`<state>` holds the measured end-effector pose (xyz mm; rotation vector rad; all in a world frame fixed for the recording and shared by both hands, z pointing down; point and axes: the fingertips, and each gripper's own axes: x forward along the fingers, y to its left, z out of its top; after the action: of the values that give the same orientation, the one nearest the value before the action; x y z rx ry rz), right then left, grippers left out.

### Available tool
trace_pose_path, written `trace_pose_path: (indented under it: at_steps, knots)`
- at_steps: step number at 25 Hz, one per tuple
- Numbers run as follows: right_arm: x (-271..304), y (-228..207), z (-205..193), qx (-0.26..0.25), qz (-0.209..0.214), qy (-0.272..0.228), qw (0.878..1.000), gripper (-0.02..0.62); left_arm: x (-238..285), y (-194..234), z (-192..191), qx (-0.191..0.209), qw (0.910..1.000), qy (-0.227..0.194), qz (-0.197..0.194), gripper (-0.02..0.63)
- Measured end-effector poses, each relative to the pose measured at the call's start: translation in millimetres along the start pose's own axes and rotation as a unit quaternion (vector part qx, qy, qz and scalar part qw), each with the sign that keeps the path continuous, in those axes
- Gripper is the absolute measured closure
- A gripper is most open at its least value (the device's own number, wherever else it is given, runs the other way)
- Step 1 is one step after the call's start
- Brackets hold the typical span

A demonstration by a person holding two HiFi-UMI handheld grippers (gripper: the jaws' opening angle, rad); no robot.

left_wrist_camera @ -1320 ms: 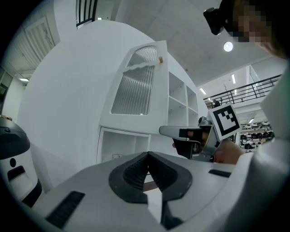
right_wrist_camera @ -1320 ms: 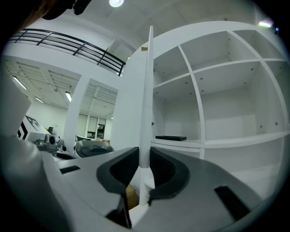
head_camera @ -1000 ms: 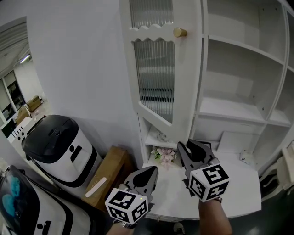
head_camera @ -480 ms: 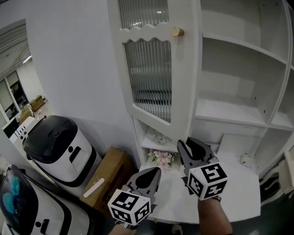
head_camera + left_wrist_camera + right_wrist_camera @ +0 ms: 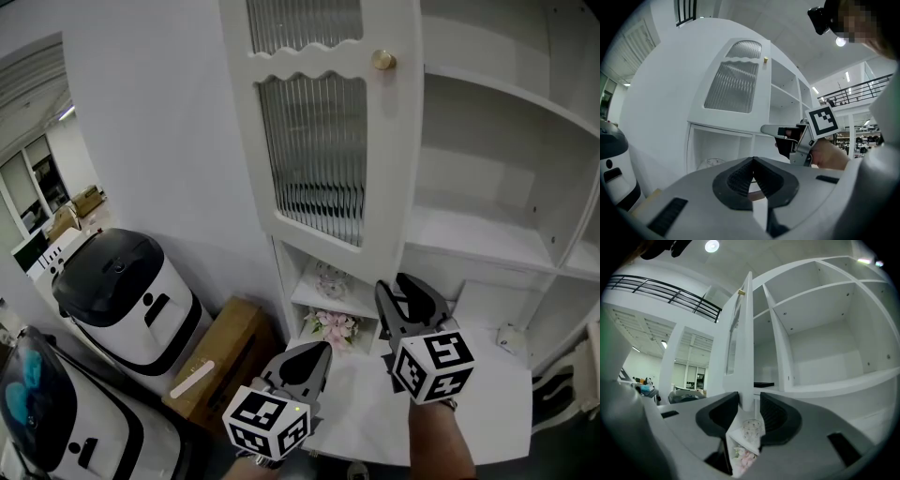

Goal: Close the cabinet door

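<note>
The white cabinet door [image 5: 319, 141], with ribbed glass and a brass knob [image 5: 382, 60], stands open in front of the bare shelves [image 5: 487, 234]. My right gripper [image 5: 398, 286] is level at the door's lower corner. In the right gripper view the door's edge [image 5: 747, 343] stands between the jaws of the right gripper [image 5: 749, 401], with a gap on each side. The jaws have just been opening and are open. My left gripper [image 5: 319, 349] hangs lower and to the left, away from the door. In the left gripper view it [image 5: 753, 159] is shut on nothing.
A white counter [image 5: 469, 403] runs under the shelves. A glass [image 5: 330, 279] and pink flowers [image 5: 335, 325] sit in the low cubbies behind the door. To the left stand a cardboard box [image 5: 220, 361] and a black-and-white machine [image 5: 127, 300].
The right gripper's jaws stand wider apart than before. Both grippers have shifted a little to the right along the cabinet front.
</note>
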<state>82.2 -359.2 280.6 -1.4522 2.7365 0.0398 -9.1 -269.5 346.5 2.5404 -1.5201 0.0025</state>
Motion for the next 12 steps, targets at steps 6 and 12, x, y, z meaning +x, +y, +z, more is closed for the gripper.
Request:
trace_pose_path:
  at_steps: [6,12]
  knots:
    - [8.2,-19.4,-1.7,0.005,-0.009,-0.001,1.0,0.425,11.2,1.5,1.0,0.002,1.0,-0.002,0.007,0.601]
    - [18.0,-33.5,-2.4,0.004,-0.014,-0.001,1.0,0.425,22.1,3.0,-0.4,0.003,1.0,0.004,0.009,0.601]
